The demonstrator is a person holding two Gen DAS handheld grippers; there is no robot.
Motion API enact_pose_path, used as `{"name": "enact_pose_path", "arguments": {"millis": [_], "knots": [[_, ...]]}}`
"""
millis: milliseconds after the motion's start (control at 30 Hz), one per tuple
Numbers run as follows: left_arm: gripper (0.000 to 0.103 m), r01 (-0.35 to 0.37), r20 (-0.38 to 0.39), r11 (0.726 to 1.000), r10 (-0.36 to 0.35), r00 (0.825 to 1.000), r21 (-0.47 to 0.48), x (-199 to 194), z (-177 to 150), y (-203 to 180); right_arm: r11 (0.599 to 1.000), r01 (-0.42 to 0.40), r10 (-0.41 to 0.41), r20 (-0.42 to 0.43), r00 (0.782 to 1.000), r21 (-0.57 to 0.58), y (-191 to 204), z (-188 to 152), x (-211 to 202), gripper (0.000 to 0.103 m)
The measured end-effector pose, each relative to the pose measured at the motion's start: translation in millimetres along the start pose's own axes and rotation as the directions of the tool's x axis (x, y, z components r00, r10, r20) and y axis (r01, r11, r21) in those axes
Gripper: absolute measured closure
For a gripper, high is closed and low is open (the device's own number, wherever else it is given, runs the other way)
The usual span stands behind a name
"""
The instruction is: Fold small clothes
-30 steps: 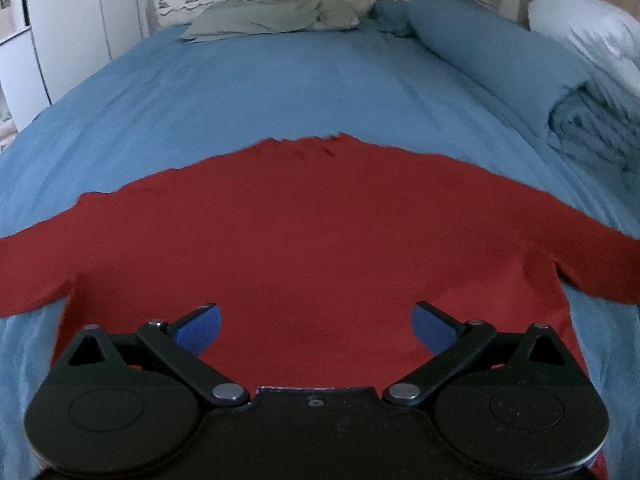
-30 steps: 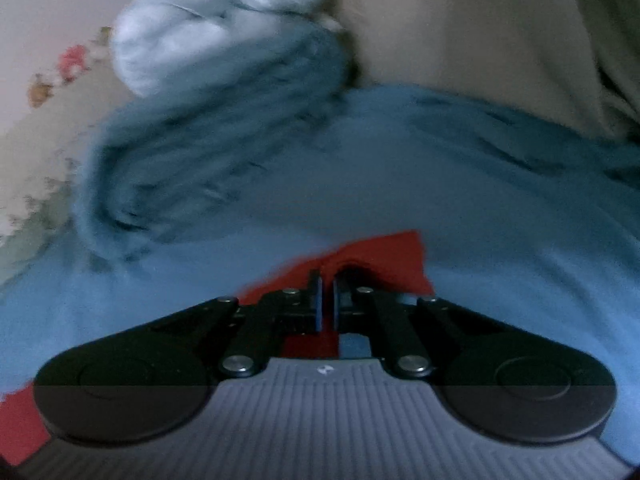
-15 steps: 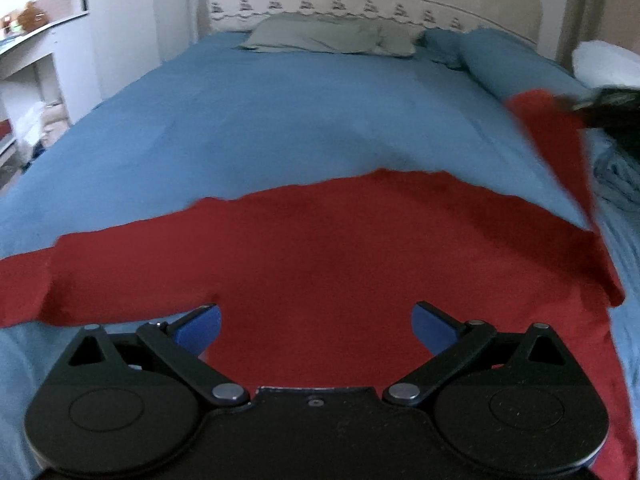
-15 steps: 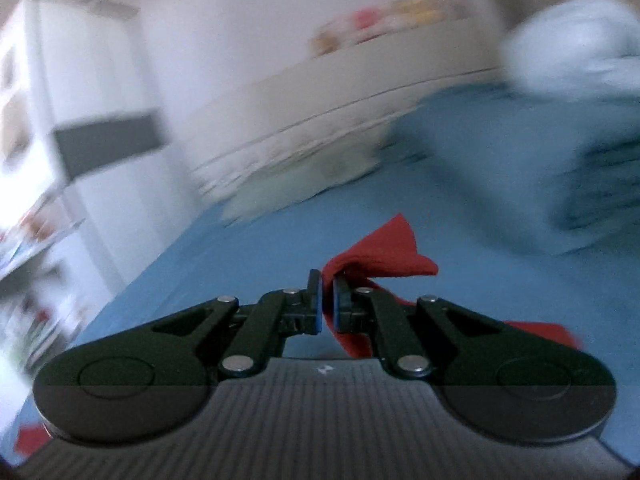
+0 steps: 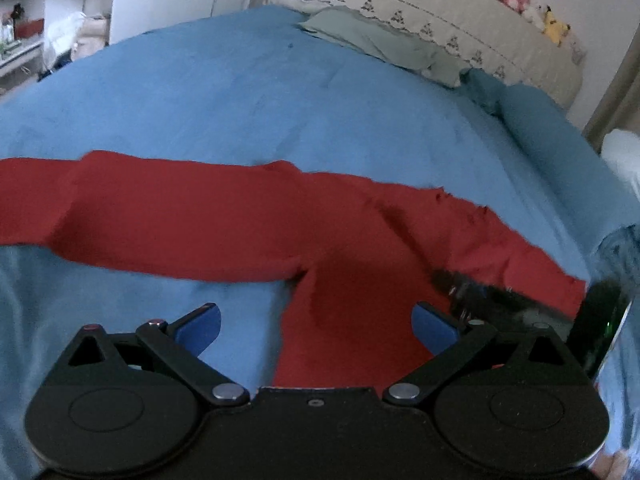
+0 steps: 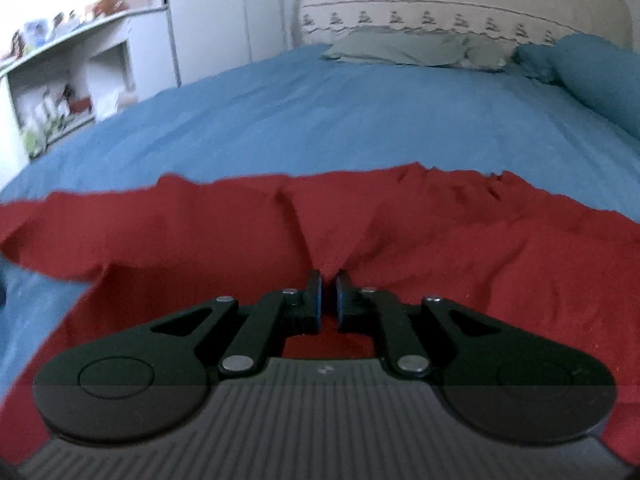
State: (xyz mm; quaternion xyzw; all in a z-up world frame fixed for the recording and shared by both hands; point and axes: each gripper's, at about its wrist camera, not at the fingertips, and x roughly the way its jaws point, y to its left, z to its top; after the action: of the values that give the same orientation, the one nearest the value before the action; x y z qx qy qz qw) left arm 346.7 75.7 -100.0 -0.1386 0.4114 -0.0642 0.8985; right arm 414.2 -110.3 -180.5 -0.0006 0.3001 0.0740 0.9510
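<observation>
Right wrist view, right tongs (image 6: 328, 294) pinching one red top (image 6: 460, 240); left tongs (image 5: 316, 322) spread wide, one blue bed (image 5: 260, 100)

Soft, dim daylight is washing both views, coming brightest from the upper left, where the white shelves (image 6: 68, 92) are blowing out and smearing. The fisheye is bending the bed (image 5: 248, 92) into a dome and darkening the corners. The left tool (image 5: 316, 322) is casting a shadow on the red garment (image 5: 352, 276). At the left view's right edge, the right tool (image 5: 480, 292) is looking streaked and blurred.
</observation>
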Motion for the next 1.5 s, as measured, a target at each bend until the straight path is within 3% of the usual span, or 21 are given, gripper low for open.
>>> {"name": "enact_pose_path", "arguments": {"millis": [67,133,167,233,333,533,633,667,700,800,933,1100,1267,1333,1433,1500], "knots": [[0.0,0.021,0.007,0.999,-0.021,1.0,0.031,3,4,-3,0.999,-0.02,0.02,-0.012,1.0,-0.026,-5,-2,-5,0.046],[0.0,0.046,0.009,0.996,-0.046,0.999,0.082,14,9,-15,0.998,-0.014,0.014,0.003,1.0,-0.054,-12,-5,-19,0.026],[0.0,0.069,0.002,0.991,-0.069,0.998,0.112,21,11,-25,0.998,-0.007,0.008,0.018,1.0,-0.064,-14,-10,-28,0.021],[0.002,0.107,-0.017,0.984,-0.105,0.994,0.142,38,8,-39,0.998,-0.004,0.006,0.037,0.999,-0.067,-22,-17,-53,0.021],[0.015,0.139,-0.045,0.979,-0.134,0.99,0.151,66,4,-60,0.999,0.005,-0.005,0.027,1.0,-0.035,-39,-28,-83,0.021],[0.039,0.152,-0.047,0.986,-0.149,0.988,0.066,110,2,-81,1.0,0.022,-0.022,0.015,1.0,0.018,-70,-58,-123,0.021],[0.061,0.14,-0.016,0.99,-0.14,0.99,0.028,124,6,-88,0.999,0.025,-0.025,0.005,1.0,0.039,-81,-66,-129,0.021],[0.092,0.146,-0.021,0.989,-0.146,0.989,0.023,126,8,-89,0.998,0.029,-0.029,0.003,1.0,0.046,-86,-68,-130,0.021],[0.1,0.156,-0.038,0.988,-0.155,0.987,0.016,131,12,-91,0.998,0.032,-0.032,-0.002,0.999,0.051,-89,-68,-130,0.021],[0.1,0.168,-0.009,0.985,-0.168,0.986,0.038,125,21,-98,0.994,0.047,-0.045,-0.018,0.999,0.099,-105,-70,-127,0.02],[0.1,0.152,0.119,0.983,-0.165,0.979,0.106,91,39,-101,0.983,0.088,-0.085,-0.022,0.996,0.162,-132,-69,-126,0.019],[0.1,0.042,0.27,0.992,-0.074,0.96,0.123,56,43,-73,0.964,0.166,-0.165,-0.024,0.986,0.208,-160,-69,-126,0.017],[0.098,-0.013,0.18,0.992,-0.011,0.984,0.129,80,23,-44,0.933,0.241,-0.239,-0.041,0.97,0.266,-185,-76,-129,0.015],[0.093,-0.027,0.138,0.993,0.011,0.99,0.119,87,15,-36,0.923,0.256,-0.253,-0.048,0.966,0.288,-192,-79,-132,0.015],[0.077,-0.048,0.121,0.993,0.035,0.992,0.109,75,5,-25,0.916,0.292,-0.28,-0.083,0.957,0.277,-193,-79,-136,0.015],[0.046,-0.082,0.125,0.989,0.066,0.99,0.126,62,0,-23,0.916,0.314,-0.287,-0.138,0.948,0.251,-192,-75,-141,0.015]]}}
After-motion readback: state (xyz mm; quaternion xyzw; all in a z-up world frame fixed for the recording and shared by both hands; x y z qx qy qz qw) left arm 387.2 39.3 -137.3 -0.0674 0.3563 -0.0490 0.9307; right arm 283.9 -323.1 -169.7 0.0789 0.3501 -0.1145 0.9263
